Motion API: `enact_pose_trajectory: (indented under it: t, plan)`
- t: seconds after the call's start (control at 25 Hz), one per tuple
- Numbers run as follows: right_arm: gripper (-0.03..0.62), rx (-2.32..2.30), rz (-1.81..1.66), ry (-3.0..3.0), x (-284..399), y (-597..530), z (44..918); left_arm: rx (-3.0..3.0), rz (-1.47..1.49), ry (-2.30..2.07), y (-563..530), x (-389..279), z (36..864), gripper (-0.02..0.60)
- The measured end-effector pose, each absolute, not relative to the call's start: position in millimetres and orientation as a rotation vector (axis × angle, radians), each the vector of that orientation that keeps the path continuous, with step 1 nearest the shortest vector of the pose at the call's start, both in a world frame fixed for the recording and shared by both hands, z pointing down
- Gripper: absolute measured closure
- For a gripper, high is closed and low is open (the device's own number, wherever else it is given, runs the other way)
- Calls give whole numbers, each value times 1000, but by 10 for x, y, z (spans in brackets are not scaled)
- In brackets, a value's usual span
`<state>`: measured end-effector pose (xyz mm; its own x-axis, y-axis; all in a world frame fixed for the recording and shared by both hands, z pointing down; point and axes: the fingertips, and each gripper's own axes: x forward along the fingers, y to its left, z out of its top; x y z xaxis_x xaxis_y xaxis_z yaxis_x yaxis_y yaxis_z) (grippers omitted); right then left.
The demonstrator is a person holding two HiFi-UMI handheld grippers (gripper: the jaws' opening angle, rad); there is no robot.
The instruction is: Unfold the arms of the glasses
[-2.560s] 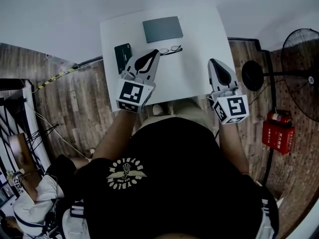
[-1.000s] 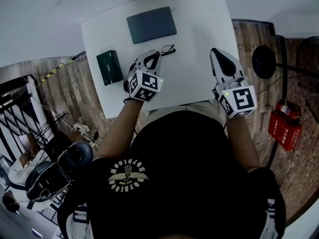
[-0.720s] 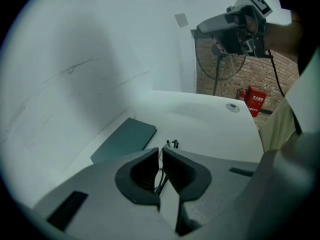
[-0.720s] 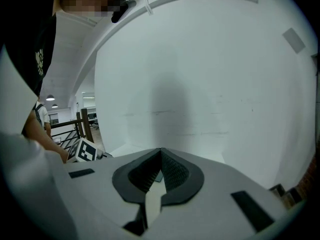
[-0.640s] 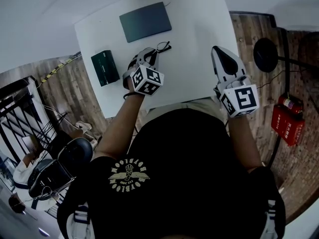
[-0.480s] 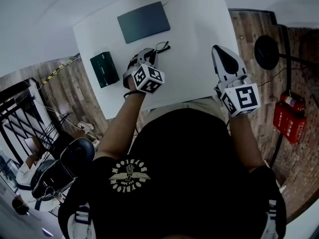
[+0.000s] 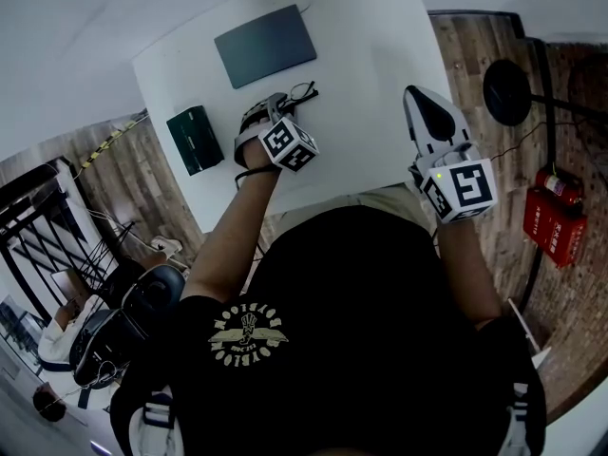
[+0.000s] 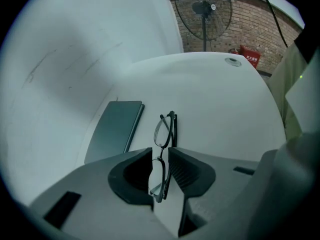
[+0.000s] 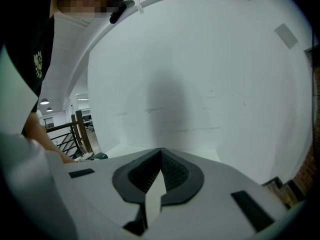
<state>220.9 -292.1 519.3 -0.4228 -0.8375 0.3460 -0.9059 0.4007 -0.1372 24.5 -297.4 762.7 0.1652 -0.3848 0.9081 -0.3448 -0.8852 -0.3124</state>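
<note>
The folded black-framed glasses (image 7: 302, 91) (image 8: 165, 129) lie on the white table (image 7: 370, 46), just right of a dark slab. My left gripper (image 7: 278, 101) (image 8: 160, 156) points steeply down at them. Its jaws stand a narrow gap apart, with the near lens between the tips. I cannot tell whether the pads touch the frame. The far lens and the folded arms stick out beyond the tips. My right gripper (image 7: 419, 94) (image 9: 160, 151) hovers over the table's right side, well away from the glasses, shut with nothing in it.
A dark flat slab (image 7: 265, 46) (image 8: 116, 129) lies at the table's far side. A dark green box (image 7: 195, 139) sits at the left edge. A standing fan (image 7: 506, 91) (image 8: 204, 6) and a red box (image 7: 554, 226) are on the wooden floor to the right.
My left gripper has dropped down onto the glasses and rolled, its marker cube now turned toward the camera. The right gripper has stayed almost where it was.
</note>
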Motion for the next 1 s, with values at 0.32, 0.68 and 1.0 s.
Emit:
enact_pose_trajectory:
  t: [0.32, 0.68, 1.0]
  plan:
    - [594, 1559, 449, -2431, 2249, -2908, 5159, -2294, -1921, 722, -3033, 223, 7733, 499]
    - [594, 1568, 439, -2455, 2235, -2918, 5026, -2276, -1888, 696, -3118, 282, 7684, 524]
    - [594, 1603, 389, -2457, 2298, -2855, 4846, -2375, -1793, 834, -3176, 263, 7464, 558]
